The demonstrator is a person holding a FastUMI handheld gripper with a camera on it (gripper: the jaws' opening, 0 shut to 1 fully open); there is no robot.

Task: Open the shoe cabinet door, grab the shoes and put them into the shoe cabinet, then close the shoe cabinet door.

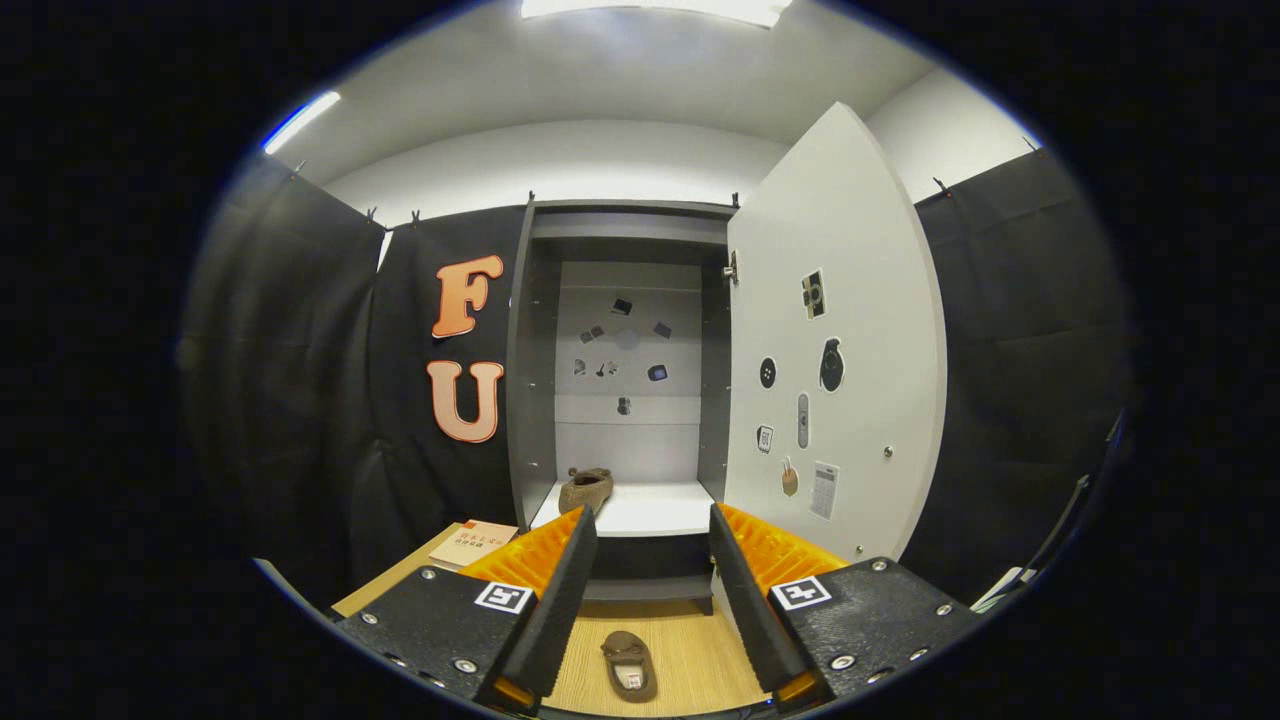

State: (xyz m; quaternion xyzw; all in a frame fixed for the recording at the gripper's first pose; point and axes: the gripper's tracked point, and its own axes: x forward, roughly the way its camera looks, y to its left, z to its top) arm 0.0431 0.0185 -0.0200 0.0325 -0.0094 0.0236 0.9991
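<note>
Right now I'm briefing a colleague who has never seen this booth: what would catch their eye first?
Probably the shoe cabinet beyond the fingers, its white door swung wide open to the right. One brown shoe already sits on the cabinet's shelf, while its mate lies on the wooden floor between the fingers of the open, empty gripper.

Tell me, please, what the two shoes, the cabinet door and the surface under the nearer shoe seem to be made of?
Shoe on the cabinet shelf and shoe between the open fingers: soft brown suede or fabric, matte, probably.
Cabinet door: smooth pale laminated board, likely; flat even sheen, stickers on it.
Surface under the nearer shoe: light wood or wood-look laminate, with straight grain lines.
The gripper holds nothing.
</note>
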